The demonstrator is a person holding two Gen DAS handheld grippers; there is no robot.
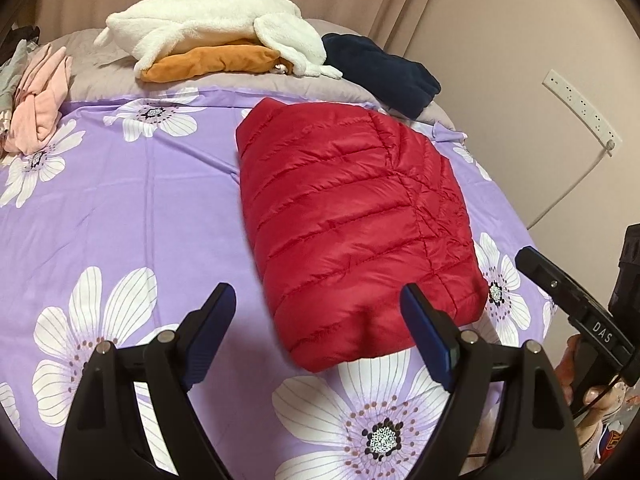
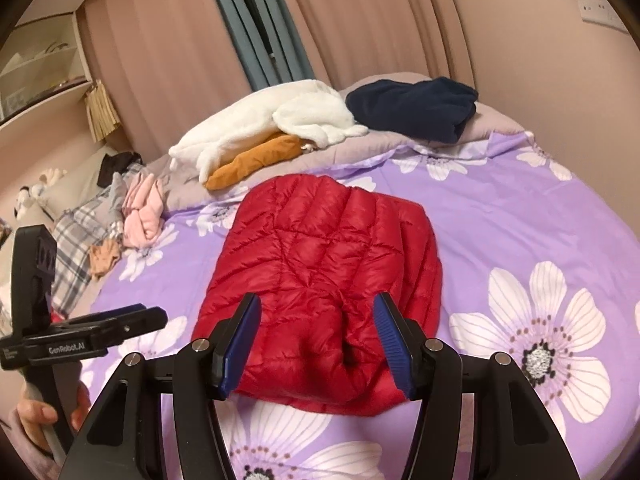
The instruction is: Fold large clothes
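Apparently done: bed sheet bears red puffer jacket, folded into a compact block, mid-bed. Unfolded heap of clothes left at far edge. Left gripper and right gripper both spread, empty, above jacket's near edge.

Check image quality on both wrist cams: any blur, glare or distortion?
Left wrist: strong fisheye bending, dark vignette at the corners; the red puffer jacket is soft along its near-left edge, sheen on its quilting, no blown-out glare. Right wrist: same barrel distortion, curtains bowed; the jacket's near hem is slightly blurred between the open right gripper fingers; lighting is warm and even, with soft shadows.
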